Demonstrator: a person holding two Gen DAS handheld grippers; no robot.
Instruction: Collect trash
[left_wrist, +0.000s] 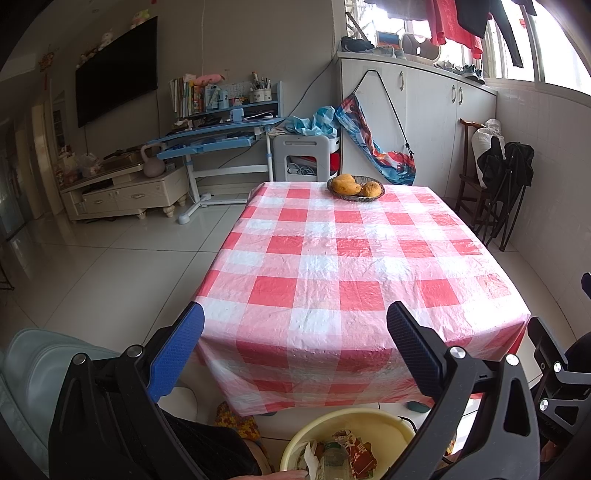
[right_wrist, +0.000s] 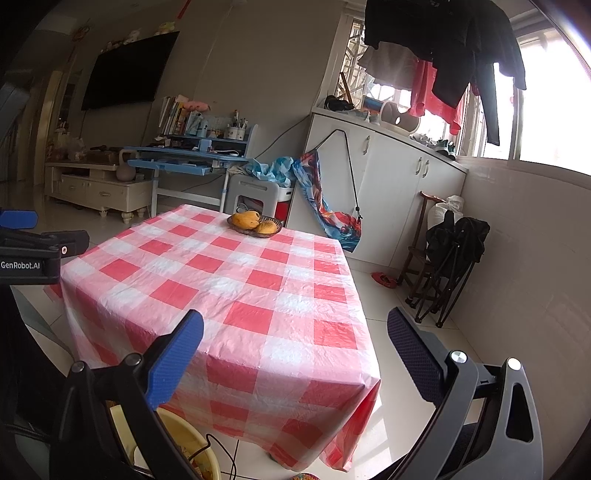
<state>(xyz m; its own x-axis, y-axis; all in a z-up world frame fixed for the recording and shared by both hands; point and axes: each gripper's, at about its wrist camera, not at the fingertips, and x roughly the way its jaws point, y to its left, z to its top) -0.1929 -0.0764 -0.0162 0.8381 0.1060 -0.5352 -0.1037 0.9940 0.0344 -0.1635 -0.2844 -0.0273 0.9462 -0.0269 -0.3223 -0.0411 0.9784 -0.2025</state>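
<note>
A yellow basin (left_wrist: 388, 424) stands on the floor below the table's near edge and holds trash: crumpled white paper (left_wrist: 308, 458), a clear bottle and a red wrapper (left_wrist: 360, 452). The basin also shows at the bottom left of the right wrist view (right_wrist: 184, 435). My left gripper (left_wrist: 295, 317) is open and empty, held above the basin in front of the table. My right gripper (right_wrist: 295, 325) is open and empty, held off the table's near right corner. The red-and-white checked tablecloth (left_wrist: 351, 258) covers the table.
A basket of mangoes (left_wrist: 355, 187) sits at the table's far edge. A pale green chair (left_wrist: 37, 376) is at my left. Folded dark chairs (right_wrist: 447, 258) lean on the right wall. White cabinets (right_wrist: 388, 192) and a blue desk (left_wrist: 218, 140) stand behind.
</note>
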